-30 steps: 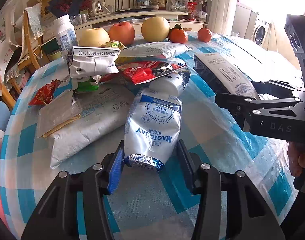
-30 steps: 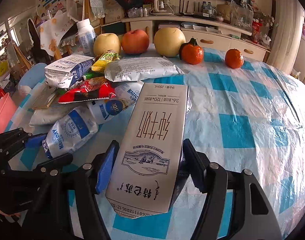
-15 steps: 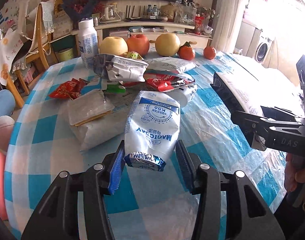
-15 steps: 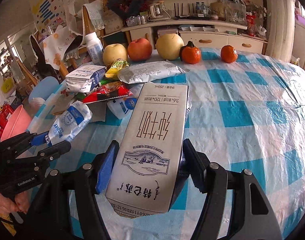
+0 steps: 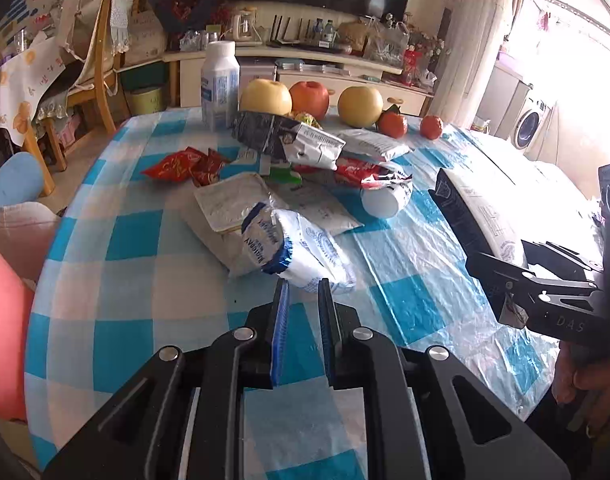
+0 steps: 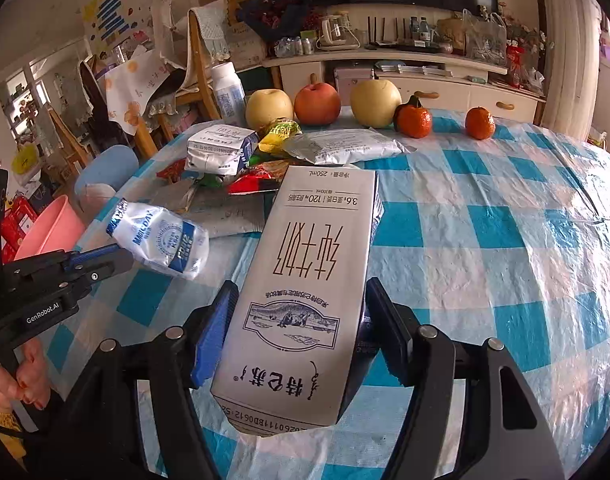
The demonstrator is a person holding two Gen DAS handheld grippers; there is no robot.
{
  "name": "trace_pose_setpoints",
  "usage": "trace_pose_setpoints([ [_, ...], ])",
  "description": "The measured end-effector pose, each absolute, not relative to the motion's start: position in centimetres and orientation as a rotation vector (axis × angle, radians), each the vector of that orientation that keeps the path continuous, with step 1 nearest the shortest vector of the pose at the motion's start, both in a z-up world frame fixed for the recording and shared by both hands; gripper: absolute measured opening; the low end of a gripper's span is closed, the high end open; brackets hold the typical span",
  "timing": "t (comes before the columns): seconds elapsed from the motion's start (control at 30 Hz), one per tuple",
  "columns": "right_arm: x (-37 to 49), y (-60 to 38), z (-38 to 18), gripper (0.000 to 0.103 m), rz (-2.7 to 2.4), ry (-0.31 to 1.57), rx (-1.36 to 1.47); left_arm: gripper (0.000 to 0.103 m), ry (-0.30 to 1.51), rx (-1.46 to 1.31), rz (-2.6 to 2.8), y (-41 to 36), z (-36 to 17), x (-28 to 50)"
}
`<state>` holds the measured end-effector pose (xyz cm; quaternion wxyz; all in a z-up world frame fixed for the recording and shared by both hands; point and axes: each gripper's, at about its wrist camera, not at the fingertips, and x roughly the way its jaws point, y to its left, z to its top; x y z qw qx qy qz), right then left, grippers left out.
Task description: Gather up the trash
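Trash pouch, white and blue, sits at the centre of the left wrist view with its near edge pinched between the tips of the left gripper. The jaws have just closed down to a narrow slit on it. The rest of the pouch juts away from the tips, above the table with its blue and white check cover. In the right wrist view the right gripper clamps a white milk carton. One pad presses each long side, and the carton fills the middle of the frame, its printed face up, raised off the cover. Beyond both claws, towards the top centre of each view, lies the heap of wrappers: flat grey packets, a crumpled carton and red and yellow sachets, piled touching one another. Behind the heap stands a row of fruit and, at its left end, an upright white bottle. A pink basin shows at the left edge of the right wrist view, past the table rim. A hand grips the left gripper's handle in the lower left corner.
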<state>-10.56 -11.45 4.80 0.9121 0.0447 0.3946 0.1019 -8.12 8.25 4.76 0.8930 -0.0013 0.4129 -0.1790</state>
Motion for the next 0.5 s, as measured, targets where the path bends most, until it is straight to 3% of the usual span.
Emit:
trace_pose_setpoints([
  [0.03, -10.5, -11.2, 4.6, 0.066, 0.212, 0.817, 0.086, 0.016, 0.864, -0.014, -0.373, 8.5, 4.6, -8.0],
  [0.1, -10.4, -10.9, 4.3, 0.066, 0.214, 0.824, 0.070, 0.027, 0.881, -0.057, -0.385, 9.1, 4.2, -7.6],
  [0.17, -10.3, -10.8, 4.0, 0.066, 0.221, 0.827, 0.065, 0.056, 0.886, -0.080, -0.366, 9.4, 3.9, -7.4],
  [0.3, -10.1, -11.2, 3.5, 0.066, 0.236, 0.832, 0.077, 0.076, 0.869, -0.058, -0.360, 9.2, 4.0, -7.1],
  [0.33, -10.1, -11.4, 3.4, 0.066, 0.238, 0.834, 0.082, 0.085, 0.866, -0.048, -0.371, 9.0, 4.0, -7.0],
  [0.37, -10.0, -11.5, 3.2, 0.066, 0.240, 0.836, 0.088, 0.090, 0.865, -0.035, -0.376, 8.6, 4.0, -6.9],
  [0.5, -9.8, -12.1, 3.0, 0.066, 0.251, 0.837, 0.109, 0.091, 0.915, -0.035, -0.346, 7.4, 3.2, -5.8],
])
